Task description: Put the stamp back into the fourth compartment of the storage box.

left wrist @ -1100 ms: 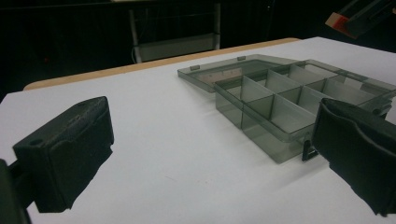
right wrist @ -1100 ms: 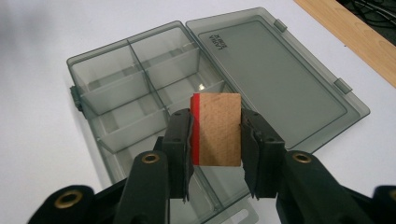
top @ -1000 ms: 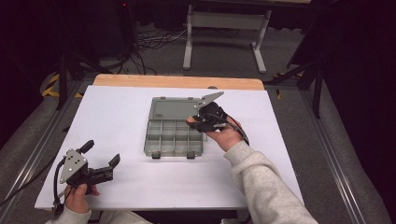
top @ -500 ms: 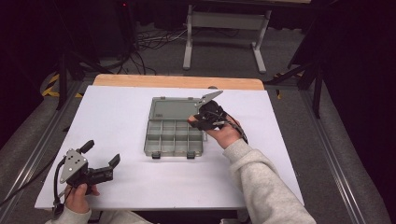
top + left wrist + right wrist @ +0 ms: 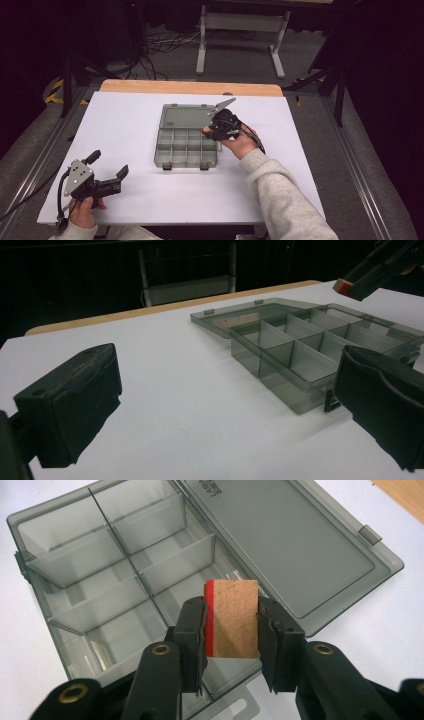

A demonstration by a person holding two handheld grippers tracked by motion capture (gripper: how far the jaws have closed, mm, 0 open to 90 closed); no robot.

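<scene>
A clear grey compartment box [image 5: 185, 145] lies open at the table's middle, its lid [image 5: 187, 116] flat behind it. My right gripper [image 5: 209, 131] hovers over the box's right-hand compartments, shut on a small wooden block with a red edge [image 5: 231, 618]. In the right gripper view the block hangs above a compartment next to the lid hinge, and the box [image 5: 115, 575] looks empty. My left gripper [image 5: 107, 172] rests open near the table's front left corner, nothing between its jaws. The left gripper view has the box [image 5: 320, 350] ahead to the right.
The white table top [image 5: 125, 125] has a wooden strip [image 5: 190, 87] along its far edge. Beyond it stand a metal frame [image 5: 240, 35] and cables on the floor. Two black latches [image 5: 167, 166] stick out of the box's front wall.
The right gripper with the block has shifted slightly toward the box's right-hand compartments. The left gripper has stayed put.
</scene>
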